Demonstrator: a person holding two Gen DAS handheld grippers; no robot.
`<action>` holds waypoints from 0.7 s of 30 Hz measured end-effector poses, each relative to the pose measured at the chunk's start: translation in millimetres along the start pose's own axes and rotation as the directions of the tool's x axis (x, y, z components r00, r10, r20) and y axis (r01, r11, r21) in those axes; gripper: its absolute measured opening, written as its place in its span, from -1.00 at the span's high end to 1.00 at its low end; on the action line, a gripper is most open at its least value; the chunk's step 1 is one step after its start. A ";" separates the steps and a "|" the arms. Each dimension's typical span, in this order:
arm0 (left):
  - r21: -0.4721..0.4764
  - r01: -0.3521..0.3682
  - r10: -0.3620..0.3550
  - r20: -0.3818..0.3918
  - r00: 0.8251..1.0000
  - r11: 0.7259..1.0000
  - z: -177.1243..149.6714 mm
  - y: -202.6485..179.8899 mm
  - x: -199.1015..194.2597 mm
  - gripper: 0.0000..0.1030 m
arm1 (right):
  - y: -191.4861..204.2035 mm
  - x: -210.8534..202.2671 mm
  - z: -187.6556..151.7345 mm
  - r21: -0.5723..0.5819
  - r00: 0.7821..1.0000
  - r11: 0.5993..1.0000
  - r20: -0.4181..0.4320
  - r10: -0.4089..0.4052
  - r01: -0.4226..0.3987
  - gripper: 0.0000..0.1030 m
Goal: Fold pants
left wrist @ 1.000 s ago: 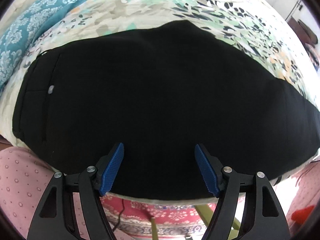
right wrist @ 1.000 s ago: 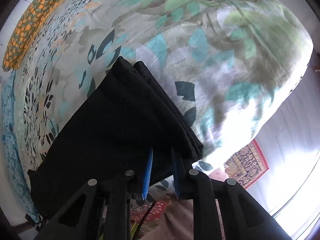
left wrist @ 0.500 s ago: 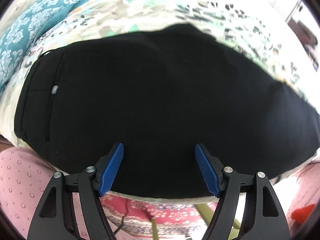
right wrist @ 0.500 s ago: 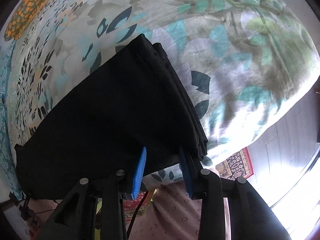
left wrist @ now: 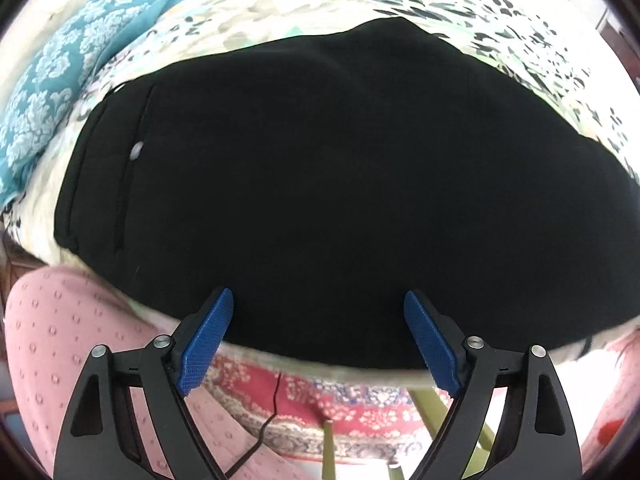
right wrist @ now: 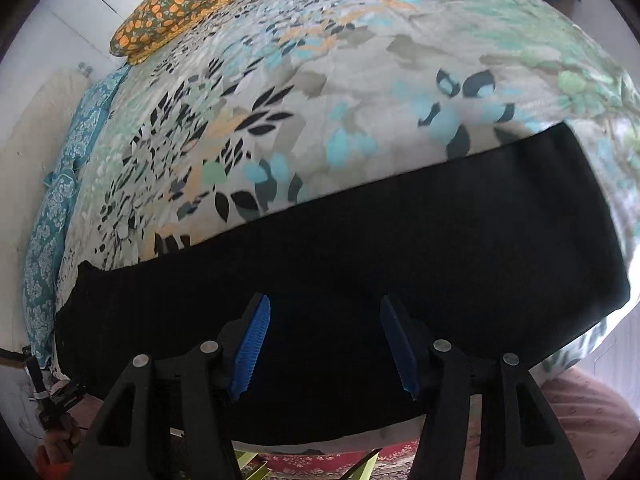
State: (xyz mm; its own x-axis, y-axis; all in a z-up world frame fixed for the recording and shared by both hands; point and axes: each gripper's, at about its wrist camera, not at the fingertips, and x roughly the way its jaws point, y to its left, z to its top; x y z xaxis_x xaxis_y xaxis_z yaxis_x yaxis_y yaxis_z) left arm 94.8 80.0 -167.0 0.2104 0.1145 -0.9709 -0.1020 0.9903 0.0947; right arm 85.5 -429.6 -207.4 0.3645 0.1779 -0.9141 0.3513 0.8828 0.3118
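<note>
You're looking at black pants (left wrist: 328,184), already folded lengthwise into one long flat band. They lie flat on the bed along its near edge. In your left view the waist end sits at the left, with a pocket seam and a small pale button (left wrist: 136,151) showing; the top side is smooth, no obvious wrinkles. In your right view the pants (right wrist: 400,264) run as a straight strip from lower left up to the right, where the end is cut square. Near long edge sits just inside the bed's edge.
</note>
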 end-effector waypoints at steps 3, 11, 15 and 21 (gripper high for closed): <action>-0.063 0.093 -0.089 0.063 0.994 0.994 11.2 14.5 -17.8 -0.72 | 6.6 0.8 -12.0 -0.025 0.997 1.000 0.083 -0.012 0.014 -0.36; -0.061 -0.098 0.105 0.132 0.986 0.993 131.9 27.9 26.1 -0.80 | 6.9 -0.5 -16.1 -0.085 0.994 0.995 0.101 -0.035 0.044 -0.74; -0.155 -0.093 0.112 0.121 0.986 0.984 132.4 41.2 39.7 -0.87 | 16.0 2.2 -21.4 -0.150 0.991 0.983 0.103 -0.087 0.102 -0.84; -0.105 0.061 -0.034 0.246 0.969 0.993 133.5 13.0 0.2 -0.85 | 25.1 11.9 -23.8 -0.210 0.985 0.965 0.098 -0.142 0.160 -1.00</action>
State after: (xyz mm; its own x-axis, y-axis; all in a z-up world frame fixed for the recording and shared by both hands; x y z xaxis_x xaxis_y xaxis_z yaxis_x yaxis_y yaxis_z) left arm 223.3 103.4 -136.6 0.4464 0.0972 -0.8895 -0.1901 0.9817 0.0119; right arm 78.1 -394.9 -216.6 0.3939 0.0070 -0.9191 0.2162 0.9712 0.1001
